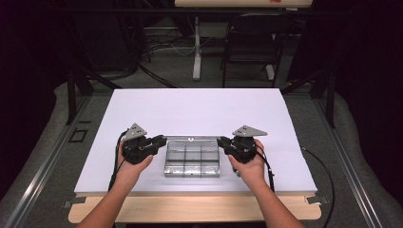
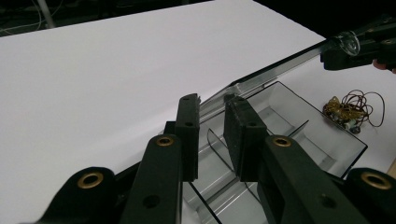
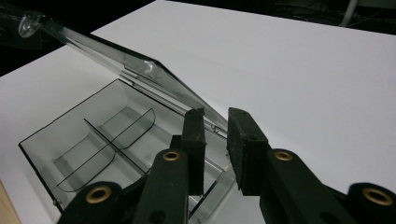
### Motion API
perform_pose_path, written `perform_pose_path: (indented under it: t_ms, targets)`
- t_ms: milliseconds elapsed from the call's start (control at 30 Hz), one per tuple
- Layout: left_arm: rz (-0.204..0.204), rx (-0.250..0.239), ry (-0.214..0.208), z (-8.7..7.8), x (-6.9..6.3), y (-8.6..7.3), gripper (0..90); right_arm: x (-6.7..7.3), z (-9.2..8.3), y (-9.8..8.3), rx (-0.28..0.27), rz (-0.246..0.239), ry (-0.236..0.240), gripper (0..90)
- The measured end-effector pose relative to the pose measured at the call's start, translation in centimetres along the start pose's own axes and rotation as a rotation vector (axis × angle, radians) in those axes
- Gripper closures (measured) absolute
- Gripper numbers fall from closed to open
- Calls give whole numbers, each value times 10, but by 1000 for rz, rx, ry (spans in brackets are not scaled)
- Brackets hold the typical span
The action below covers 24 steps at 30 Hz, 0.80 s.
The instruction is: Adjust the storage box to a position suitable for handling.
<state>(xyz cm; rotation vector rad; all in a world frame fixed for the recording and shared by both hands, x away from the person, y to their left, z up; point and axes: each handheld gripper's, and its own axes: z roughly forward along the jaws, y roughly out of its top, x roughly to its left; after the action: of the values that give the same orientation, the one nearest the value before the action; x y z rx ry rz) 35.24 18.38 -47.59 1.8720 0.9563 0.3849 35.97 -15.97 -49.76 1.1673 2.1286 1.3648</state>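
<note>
Left gripper and right gripper each pinch an end of the clear lid, jaws clamped on its edge, probably to swing it evenly. Compartment box sits centre frame on the white table; wire bundle at right.

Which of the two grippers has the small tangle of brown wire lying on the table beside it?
The right gripper: the wire tangle lies just beside it, across the clear box from the left gripper.
</note>
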Motion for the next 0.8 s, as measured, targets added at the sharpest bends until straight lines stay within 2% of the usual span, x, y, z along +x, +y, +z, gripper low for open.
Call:
perform_pose_path:
  t_ms: [433, 800]
  targets:
    - [-3, 6, 7, 6, 5, 5, 760, -3, 9, 2, 3, 17, -3, 769]
    - [-25, 4, 15, 14, 10, 7, 760, -6, 14, 5, 4, 24, -9, 766]
